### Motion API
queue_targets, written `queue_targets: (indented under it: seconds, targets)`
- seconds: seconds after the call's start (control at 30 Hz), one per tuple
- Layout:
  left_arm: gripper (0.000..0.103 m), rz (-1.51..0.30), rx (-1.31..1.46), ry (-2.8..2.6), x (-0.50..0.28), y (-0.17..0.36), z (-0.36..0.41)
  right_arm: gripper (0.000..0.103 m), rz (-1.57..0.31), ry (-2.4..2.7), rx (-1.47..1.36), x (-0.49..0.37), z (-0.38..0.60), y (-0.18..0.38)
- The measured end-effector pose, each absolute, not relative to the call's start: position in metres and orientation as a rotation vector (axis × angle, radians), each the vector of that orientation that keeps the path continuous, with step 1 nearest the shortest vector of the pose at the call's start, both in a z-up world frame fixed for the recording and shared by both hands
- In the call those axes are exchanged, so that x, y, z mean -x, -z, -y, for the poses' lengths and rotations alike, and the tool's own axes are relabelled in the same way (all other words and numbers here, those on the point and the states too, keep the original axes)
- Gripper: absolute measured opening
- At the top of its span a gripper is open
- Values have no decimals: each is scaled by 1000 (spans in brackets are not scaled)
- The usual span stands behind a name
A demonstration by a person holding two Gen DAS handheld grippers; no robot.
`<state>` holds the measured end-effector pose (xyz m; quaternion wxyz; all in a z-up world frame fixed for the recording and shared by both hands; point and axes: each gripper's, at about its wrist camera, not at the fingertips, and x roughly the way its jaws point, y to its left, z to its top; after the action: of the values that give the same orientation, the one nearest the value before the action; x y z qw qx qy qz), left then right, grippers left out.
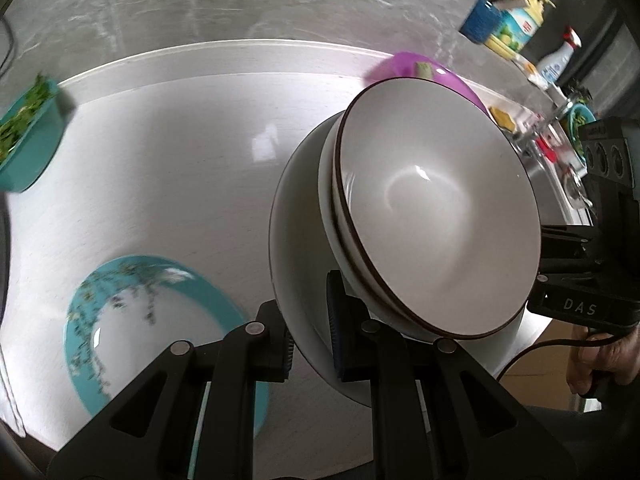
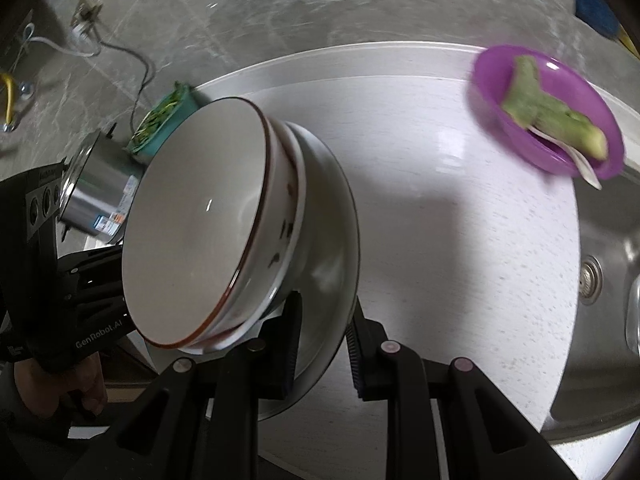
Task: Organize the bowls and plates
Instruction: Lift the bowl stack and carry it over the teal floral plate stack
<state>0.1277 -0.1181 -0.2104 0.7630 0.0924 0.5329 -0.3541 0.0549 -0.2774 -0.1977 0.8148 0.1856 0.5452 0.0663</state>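
Bowls (image 1: 436, 208) nested on a white plate (image 1: 296, 240), brown rims, stack tilted above the worktop (image 1: 180, 160). Left gripper (image 1: 310, 344) and right gripper (image 2: 324, 356) both clamped on the plate rim at 6 o'clock. Readable: "DAS", "GenRobot.AI". Teal plate (image 1: 120, 320) at 7 o'clock.

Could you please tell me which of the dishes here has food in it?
The purple bowl, by the sink, holds a green piece of food; the stacked white bowls and the teal plate are empty.
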Motion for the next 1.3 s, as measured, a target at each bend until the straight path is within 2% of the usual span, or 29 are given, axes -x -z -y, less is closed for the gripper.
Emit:
queue_targets:
  seconds: [0.77, 1.3]
  targets:
    - [12, -1177, -64, 563, -148, 201, -40, 24, -1210, -357, -271, -114, 158, 190]
    - [12, -1215, -29, 504, -156, 224, -101, 25, -1254, -424, -233, -132, 107, 208]
